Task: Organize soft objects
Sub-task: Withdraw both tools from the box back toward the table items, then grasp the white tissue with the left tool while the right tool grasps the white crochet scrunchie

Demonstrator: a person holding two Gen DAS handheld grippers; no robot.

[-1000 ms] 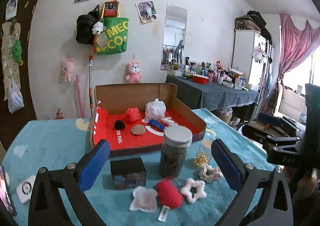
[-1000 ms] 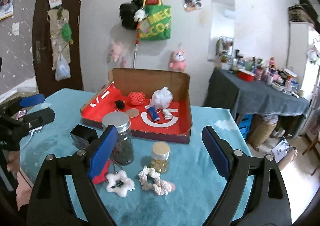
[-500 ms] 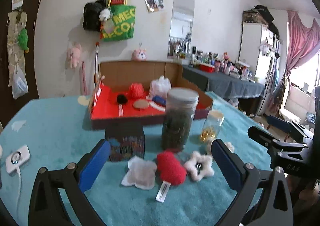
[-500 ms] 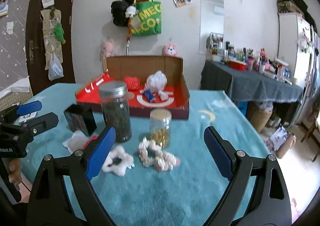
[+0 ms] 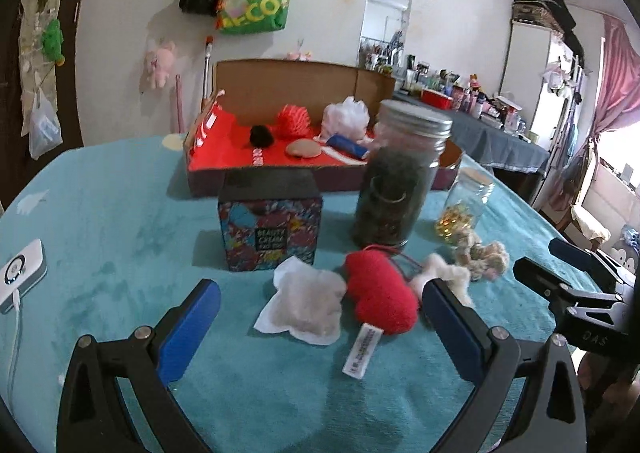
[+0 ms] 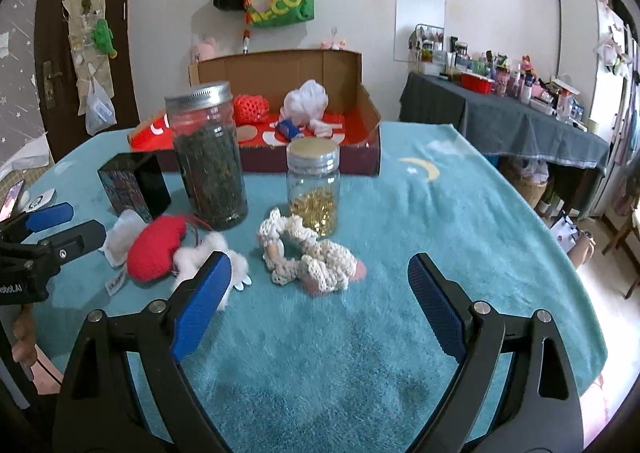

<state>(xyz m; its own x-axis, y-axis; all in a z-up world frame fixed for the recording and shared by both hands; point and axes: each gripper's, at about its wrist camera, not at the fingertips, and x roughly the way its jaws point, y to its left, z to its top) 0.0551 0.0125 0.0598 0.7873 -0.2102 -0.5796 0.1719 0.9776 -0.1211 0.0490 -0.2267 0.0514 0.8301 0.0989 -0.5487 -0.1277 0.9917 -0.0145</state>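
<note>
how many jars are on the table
2: the tall jar of dark contents stands beside the patterned box; the small jar of gold bits stands behind the cream scrunchie.

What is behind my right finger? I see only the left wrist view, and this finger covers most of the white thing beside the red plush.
Observer: The right wrist view shows a white fluffy plush that touches the red plush.
Operator: Does the right gripper hold anything?
Observer: No. The right gripper is open and empty. The cream scrunchie lies on the cloth ahead of it.
Operator: Has the small jar a lid? It is blurred for me.
Observer: Yes, a gold lid sits on the small jar.
</note>
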